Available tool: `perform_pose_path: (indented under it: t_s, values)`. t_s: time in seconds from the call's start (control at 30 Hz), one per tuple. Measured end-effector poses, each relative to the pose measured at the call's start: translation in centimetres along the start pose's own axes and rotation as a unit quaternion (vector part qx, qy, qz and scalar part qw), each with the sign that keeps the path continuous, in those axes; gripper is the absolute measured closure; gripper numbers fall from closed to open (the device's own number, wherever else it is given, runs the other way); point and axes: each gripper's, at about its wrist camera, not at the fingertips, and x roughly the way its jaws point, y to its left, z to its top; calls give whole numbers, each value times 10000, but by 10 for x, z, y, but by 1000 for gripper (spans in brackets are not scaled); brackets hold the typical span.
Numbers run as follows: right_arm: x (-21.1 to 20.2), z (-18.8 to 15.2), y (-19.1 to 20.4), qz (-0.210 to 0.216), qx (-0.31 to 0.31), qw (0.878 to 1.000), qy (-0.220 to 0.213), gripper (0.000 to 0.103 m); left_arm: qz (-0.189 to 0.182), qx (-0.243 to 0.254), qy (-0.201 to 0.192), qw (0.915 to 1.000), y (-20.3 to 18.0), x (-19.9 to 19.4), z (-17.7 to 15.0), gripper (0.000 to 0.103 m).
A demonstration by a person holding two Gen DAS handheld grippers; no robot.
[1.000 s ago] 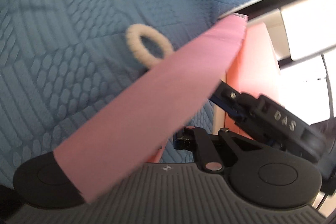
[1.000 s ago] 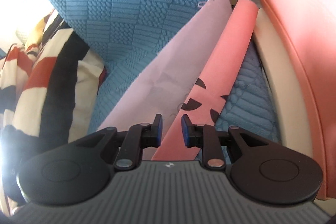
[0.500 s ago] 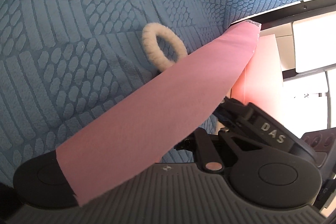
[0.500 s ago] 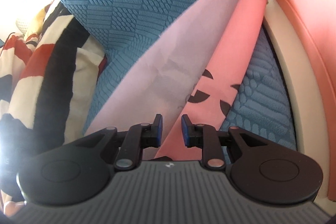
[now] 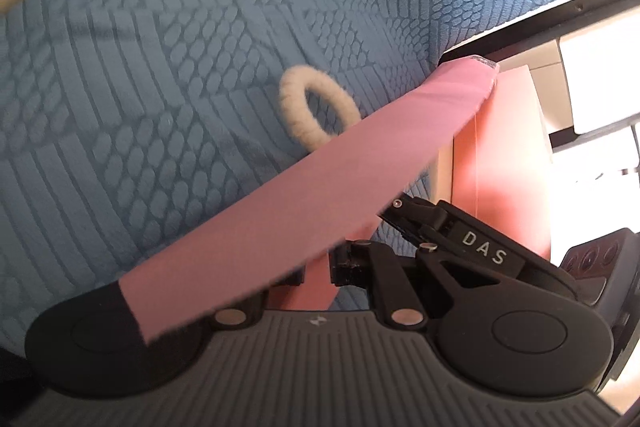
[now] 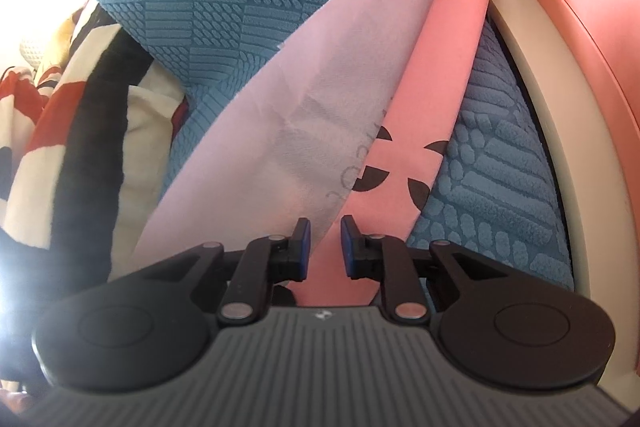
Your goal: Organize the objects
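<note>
Below, on a bed of blue quilted fabric (image 5: pixel 168 75), two hand-held grippers work a pink cloth (image 5: pixel 304 195) printed with black shapes. Seen from the left wrist camera, the left gripper (image 5: pixel 316 271) is clamped shut on a fold of the pink cloth, which stretches taut as a broad band from the lower left up toward a dark frame at upper right; the band hides most of one finger. A cream fuzzy hair tie (image 5: pixel 316 113) lies on the blue fabric just behind the band, partly covered by it. A salmon-pink box (image 5: pixel 508 155) stands to the right.

From the right wrist camera, the right gripper (image 6: pixel 325 247) has its blue-padded jaws narrowly apart and closing, with the cloth's edge (image 6: pixel 400 155) and a pale lilac sheet (image 6: pixel 304 99) running between them; the pads do not appear to press on either, though the angle makes this hard to judge. A red, black and cream striped blanket (image 6: pixel 76 131) is bunched at left.
</note>
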Motion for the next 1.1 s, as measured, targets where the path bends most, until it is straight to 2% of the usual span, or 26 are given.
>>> perform_pose_path:
  t_s: [0.1,0.33,0.57,0.7,0.8,0.9,1.0,1.1]
  values:
    - [1,0,0,-13,-34,10000,-1,85,105,191,-156,9996,-5,-10,-2,92]
    - [1,-1,0,0,-23,10000,-16,85,27,823,-462,9955,-24,-33,-9,92]
    - [1,0,-3,61,118,9999,-14,85,333,1175,-288,9921,-29,-19,-17,92]
    - [1,0,-1,34,47,10000,-17,83,663,1369,-108,9883,-31,-5,-19,92]
    - [-2,2,-3,-9,138,9999,-53,82,734,1478,-103,9862,-33,-3,-21,92]
    - [-10,5,-10,-32,252,9995,-178,77,732,1472,-102,9863,-31,-3,-20,92]
    - [-20,9,-17,-146,390,9982,-426,60,719,1426,-100,9871,-30,-3,-19,92]
    - [-24,11,-25,-275,544,9966,-553,58,719,1420,-102,9872,-29,-3,-19,92]
